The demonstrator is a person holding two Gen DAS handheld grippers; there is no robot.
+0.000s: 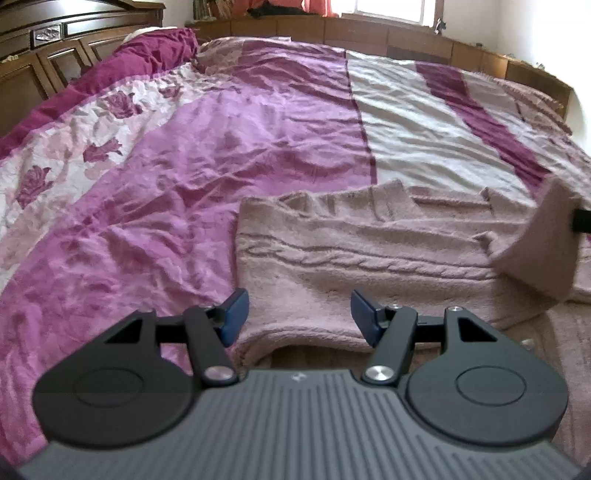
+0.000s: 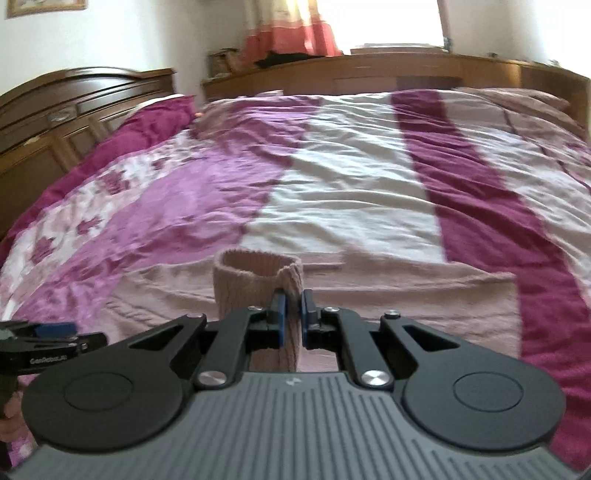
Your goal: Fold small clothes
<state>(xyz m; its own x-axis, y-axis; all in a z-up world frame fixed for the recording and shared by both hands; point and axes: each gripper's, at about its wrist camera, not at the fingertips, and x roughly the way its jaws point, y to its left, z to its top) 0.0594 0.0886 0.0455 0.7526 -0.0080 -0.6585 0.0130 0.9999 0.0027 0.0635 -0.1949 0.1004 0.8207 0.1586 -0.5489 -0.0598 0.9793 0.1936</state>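
A dusty-pink knitted sweater [image 1: 369,251] lies spread on the bed, its neckline toward me. My left gripper [image 1: 299,314] is open and empty just above the sweater's near edge. My right gripper [image 2: 291,314] is shut on the ribbed cuff of the sweater's sleeve [image 2: 258,280], which stands up as an open tube above the body of the sweater [image 2: 406,295]. In the left wrist view that lifted sleeve [image 1: 543,243] hangs at the right edge, with a bit of the right gripper behind it. The left gripper [image 2: 51,332] shows at the left edge of the right wrist view.
The bed has a purple, white and maroon striped quilt [image 1: 221,147]. A dark wooden headboard [image 1: 55,44] stands at the left, a wooden ledge [image 1: 369,33] along the far side under a window. A maroon pillow [image 1: 155,55] lies by the headboard.
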